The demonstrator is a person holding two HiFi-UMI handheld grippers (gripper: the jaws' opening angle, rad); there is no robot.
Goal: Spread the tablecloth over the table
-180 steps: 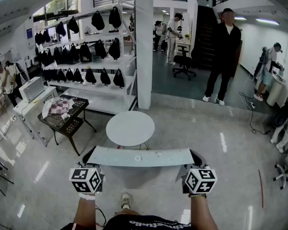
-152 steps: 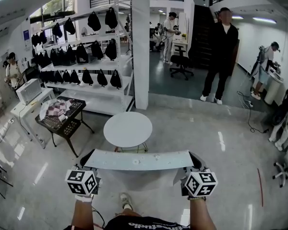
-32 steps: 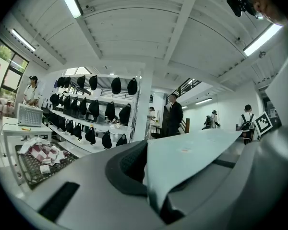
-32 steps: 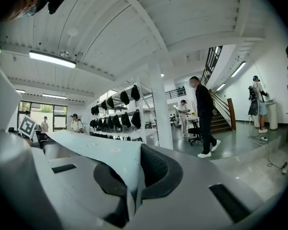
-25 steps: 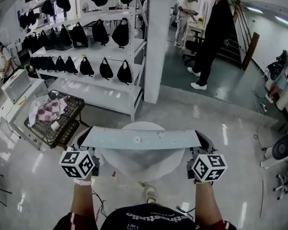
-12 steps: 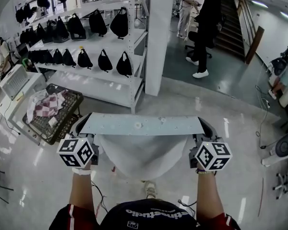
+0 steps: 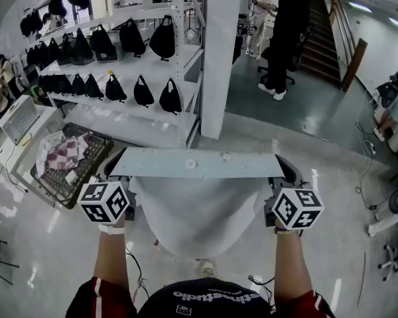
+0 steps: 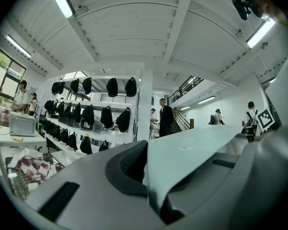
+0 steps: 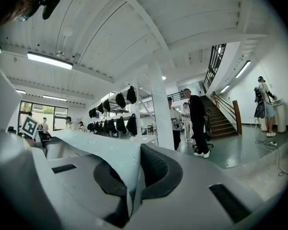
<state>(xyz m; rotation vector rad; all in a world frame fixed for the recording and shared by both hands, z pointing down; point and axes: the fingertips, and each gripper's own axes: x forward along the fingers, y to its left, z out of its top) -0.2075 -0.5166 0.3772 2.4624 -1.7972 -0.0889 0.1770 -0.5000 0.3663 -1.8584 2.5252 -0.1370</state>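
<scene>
Shelving [image 7: 140, 67] at the head view's 11 o'clock backs the stretched tablecloth [image 7: 199, 163]; only gripper views show left gripper [image 8: 151, 177] and right gripper [image 9: 129, 176] clamped on its corners.

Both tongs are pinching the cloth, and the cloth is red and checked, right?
No. The left tongs and right tongs do both pinch the cloth, but it is plain pale grey, not red and checked; the head view shows this. The red checked fabric is a different thing, lying on the black cart.
</scene>
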